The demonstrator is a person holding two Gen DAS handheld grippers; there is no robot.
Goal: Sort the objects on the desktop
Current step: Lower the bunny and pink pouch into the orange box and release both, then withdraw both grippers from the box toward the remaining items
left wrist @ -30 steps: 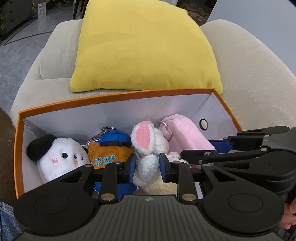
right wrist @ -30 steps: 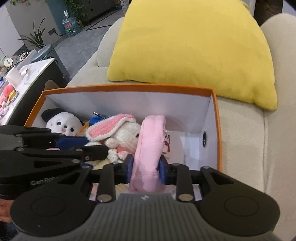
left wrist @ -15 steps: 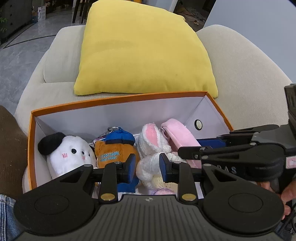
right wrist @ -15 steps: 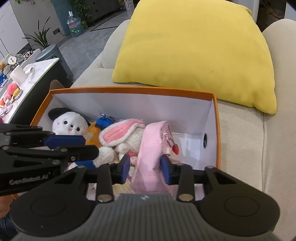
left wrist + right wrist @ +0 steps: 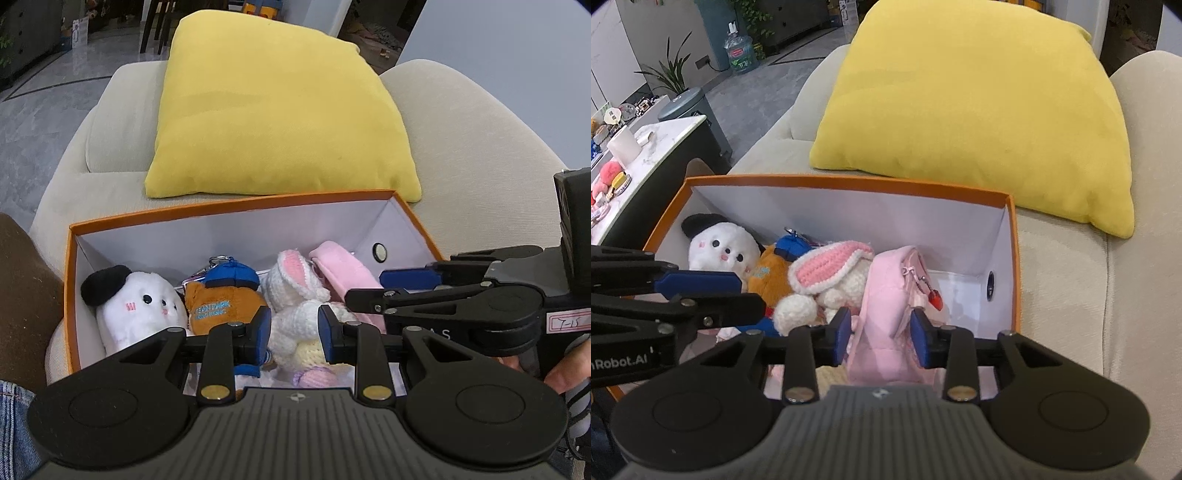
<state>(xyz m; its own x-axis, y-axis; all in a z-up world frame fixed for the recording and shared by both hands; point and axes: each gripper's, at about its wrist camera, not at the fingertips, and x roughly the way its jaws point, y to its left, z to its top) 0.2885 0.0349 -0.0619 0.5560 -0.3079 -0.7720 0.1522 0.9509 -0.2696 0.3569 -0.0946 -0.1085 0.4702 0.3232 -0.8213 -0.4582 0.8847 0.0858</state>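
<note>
On the beige sofa (image 5: 1071,295), the orange box (image 5: 849,181) at frame centre holds the toys; the pink pouch (image 5: 886,295) is being released as the right gripper (image 5: 880,334) spreads; the left gripper (image 5: 294,334) is seen parted, unclamped, over the crocheted bunny (image 5: 295,295); withdrawal seems next

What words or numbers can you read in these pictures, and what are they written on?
"EAN PARK" over "HONG KONG", first letters hidden: on the orange plush toy.
"nRobot.AI", cut off by the picture's edge: on the left tongs.
"A S", rest hidden, and a handwritten tag, maybe "7-15": on the right tongs.
Water jug label: too blurred.
</note>
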